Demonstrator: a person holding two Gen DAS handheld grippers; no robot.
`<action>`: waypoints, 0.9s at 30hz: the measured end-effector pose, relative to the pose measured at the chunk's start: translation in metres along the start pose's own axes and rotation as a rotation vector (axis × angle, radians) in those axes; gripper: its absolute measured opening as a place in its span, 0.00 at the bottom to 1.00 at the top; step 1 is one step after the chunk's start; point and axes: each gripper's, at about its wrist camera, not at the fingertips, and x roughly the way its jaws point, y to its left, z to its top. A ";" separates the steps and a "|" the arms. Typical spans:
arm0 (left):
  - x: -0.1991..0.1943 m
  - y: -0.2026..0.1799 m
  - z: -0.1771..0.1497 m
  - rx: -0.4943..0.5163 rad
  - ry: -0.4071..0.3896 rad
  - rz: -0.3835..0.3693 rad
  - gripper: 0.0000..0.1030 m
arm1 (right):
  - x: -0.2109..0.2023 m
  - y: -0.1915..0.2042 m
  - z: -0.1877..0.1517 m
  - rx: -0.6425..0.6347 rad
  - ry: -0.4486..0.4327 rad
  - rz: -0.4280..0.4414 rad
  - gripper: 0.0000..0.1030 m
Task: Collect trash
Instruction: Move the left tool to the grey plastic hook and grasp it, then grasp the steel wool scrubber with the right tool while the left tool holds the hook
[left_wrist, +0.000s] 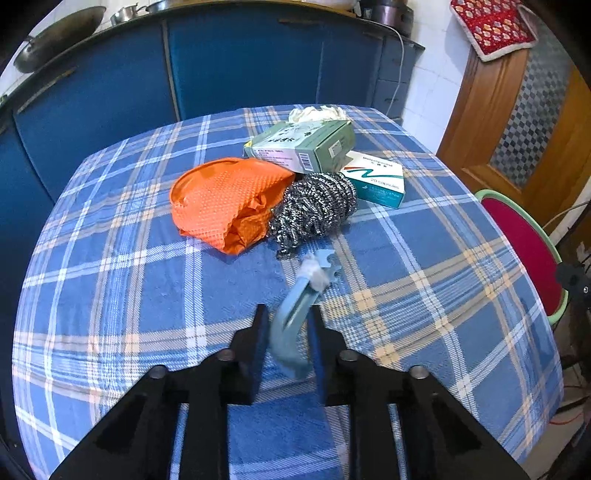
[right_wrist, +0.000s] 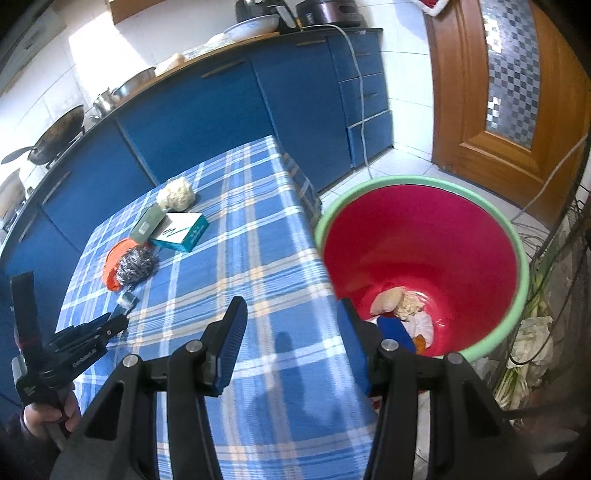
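Left tool (left_wrist: 286, 314) apparently grips blue plastic hook (left_wrist: 295, 314); right tool (right_wrist: 291, 314) gapes empty.

The left gripper (left_wrist: 286, 314) is closed on a light blue plastic hook (left_wrist: 295, 314); the hook's curved end sits between the jaws and its notched, tape-wrapped end projects ahead of them. Directly ahead of the jaws lies a steel wool scourer (left_wrist: 314, 212), touching an orange textured glove (left_wrist: 225, 201) to its left. Behind these rests a green carton (left_wrist: 306, 146) overlapping a white and teal capsule box (left_wrist: 380, 179). All items lie on a blue plaid tablecloth (left_wrist: 110, 277). A red bucket (left_wrist: 528, 247) with a green rim stands to the right of the jaws.
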 end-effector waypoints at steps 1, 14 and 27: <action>0.000 0.001 0.000 -0.004 -0.001 -0.005 0.17 | 0.001 0.004 0.000 -0.007 0.004 0.007 0.51; -0.028 0.042 0.002 -0.149 -0.080 -0.025 0.17 | 0.022 0.062 0.009 -0.120 0.042 0.089 0.56; -0.037 0.092 0.004 -0.287 -0.111 0.014 0.17 | 0.071 0.137 0.022 -0.208 0.115 0.188 0.66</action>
